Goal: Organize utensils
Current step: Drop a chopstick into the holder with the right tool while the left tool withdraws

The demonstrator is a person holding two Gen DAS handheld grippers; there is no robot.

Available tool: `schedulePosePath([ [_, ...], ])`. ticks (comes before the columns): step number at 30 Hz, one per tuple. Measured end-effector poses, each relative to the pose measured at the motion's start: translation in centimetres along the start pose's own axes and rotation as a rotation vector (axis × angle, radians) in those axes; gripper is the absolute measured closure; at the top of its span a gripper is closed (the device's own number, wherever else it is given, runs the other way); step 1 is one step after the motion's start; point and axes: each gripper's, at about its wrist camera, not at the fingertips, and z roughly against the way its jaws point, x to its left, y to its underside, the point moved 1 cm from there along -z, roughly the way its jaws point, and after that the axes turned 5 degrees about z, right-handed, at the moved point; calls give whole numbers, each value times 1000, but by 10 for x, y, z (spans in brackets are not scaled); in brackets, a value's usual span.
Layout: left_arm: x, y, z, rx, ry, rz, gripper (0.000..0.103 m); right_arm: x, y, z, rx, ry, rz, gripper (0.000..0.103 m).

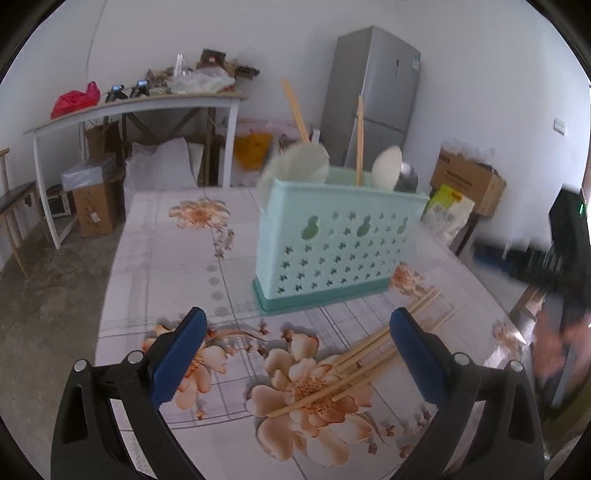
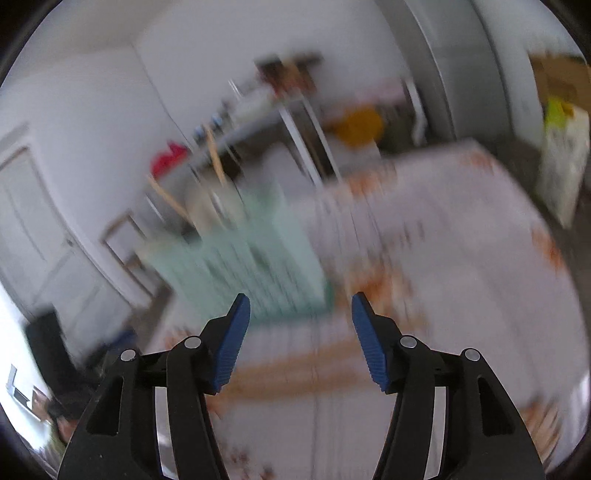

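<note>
Left claw (image 1: 297,325) wide, empty; right claw (image 2: 301,308) parted (nothing gripped)

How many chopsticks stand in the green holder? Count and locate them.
2: one chopstick leans at the holder's left end, another stands near its middle; more may hide.

A silver fridge (image 1: 373,96) is standing against the white wall (image 1: 155,33). Left of the fridge, a white side table (image 1: 140,107) is carrying clutter and a red bag (image 1: 75,99). Right of the fridge, a cardboard box (image 1: 467,181) is sitting on the grey concrete floor (image 1: 48,306).
</note>
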Motion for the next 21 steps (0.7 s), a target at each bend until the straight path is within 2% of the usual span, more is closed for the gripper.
schedulePosePath([
  [2, -4, 1, -7, 18, -3, -20, 6, 0, 21, -16, 84, 51, -15, 48],
  [7, -19, 5, -20, 41, -8, -100, 6, -8, 41, -27, 160, 86, -44, 48],
  [10, -28, 8, -29, 57, 5, -118, 6, -15, 41, -26, 173, 114, -49, 48],
  [14, -38, 13, -38, 77, 24, -140, 9, -28, 45, -22, 176, 109, -87, 48],
  [21, -57, 24, -51, 124, 45, -219, 27, -48, 45, -23, 174, 113, -141, 48],
])
